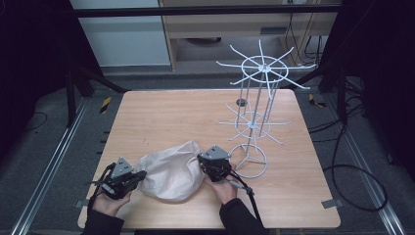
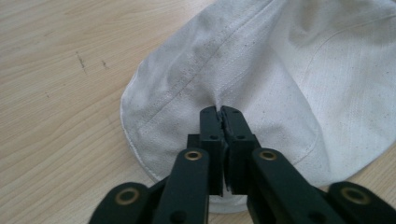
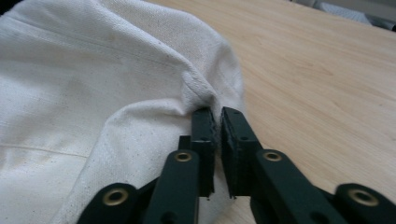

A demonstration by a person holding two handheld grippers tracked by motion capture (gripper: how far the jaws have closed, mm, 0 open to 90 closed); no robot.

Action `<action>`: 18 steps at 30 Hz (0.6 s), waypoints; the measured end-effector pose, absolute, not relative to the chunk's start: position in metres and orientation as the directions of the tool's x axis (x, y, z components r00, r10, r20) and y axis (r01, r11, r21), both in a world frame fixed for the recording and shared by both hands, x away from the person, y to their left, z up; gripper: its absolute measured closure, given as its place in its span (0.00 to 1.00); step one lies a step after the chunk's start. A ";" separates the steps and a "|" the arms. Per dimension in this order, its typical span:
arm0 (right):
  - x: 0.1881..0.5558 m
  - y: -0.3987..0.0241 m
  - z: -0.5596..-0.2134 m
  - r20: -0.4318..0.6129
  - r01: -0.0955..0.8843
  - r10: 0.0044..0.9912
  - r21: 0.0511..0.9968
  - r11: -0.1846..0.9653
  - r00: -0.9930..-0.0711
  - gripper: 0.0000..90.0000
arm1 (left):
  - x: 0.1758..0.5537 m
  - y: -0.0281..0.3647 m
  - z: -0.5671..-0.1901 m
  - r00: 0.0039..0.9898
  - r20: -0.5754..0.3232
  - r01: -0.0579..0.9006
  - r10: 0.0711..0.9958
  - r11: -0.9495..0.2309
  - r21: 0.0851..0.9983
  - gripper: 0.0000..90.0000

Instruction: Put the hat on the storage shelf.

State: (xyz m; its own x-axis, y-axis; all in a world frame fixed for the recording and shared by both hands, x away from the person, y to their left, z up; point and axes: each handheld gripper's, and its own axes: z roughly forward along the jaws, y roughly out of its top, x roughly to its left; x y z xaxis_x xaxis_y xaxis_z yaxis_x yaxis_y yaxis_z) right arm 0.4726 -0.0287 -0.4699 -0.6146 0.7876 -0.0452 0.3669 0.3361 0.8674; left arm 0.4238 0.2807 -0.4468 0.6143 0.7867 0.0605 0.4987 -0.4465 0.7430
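Hat (image 1: 171,171), pale cloth, lying on table (image 1: 161,117) in front of white wire rack (image 1: 257,117). Left tool (image 1: 128,178) clamped narrow on hat's left edge; right tool (image 1: 211,165) clamped on its right edge. Long axis runs tool to tool; right tool nearer rack, likely the destination.

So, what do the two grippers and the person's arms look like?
Both the left gripper and the right gripper are black, each with a grey three-cornered plate on top and a black cable trailing back. In the gripper views the jaws are flat black bars joined by brass-coloured rivets. The person wears dark sleeves.
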 end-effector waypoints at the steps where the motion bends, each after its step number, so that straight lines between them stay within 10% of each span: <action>1: 0.469 -0.034 -0.466 -0.042 0.356 0.788 0.877 0.324 -0.614 0.85 | 0.423 0.283 -0.441 0.609 0.064 0.474 0.791 -0.427 0.770 0.88; 18: 0.419 -0.100 -0.457 -0.027 0.375 0.789 0.869 0.322 -0.614 0.60 | 0.446 0.261 -0.410 0.684 0.097 0.360 0.723 -0.451 0.817 0.40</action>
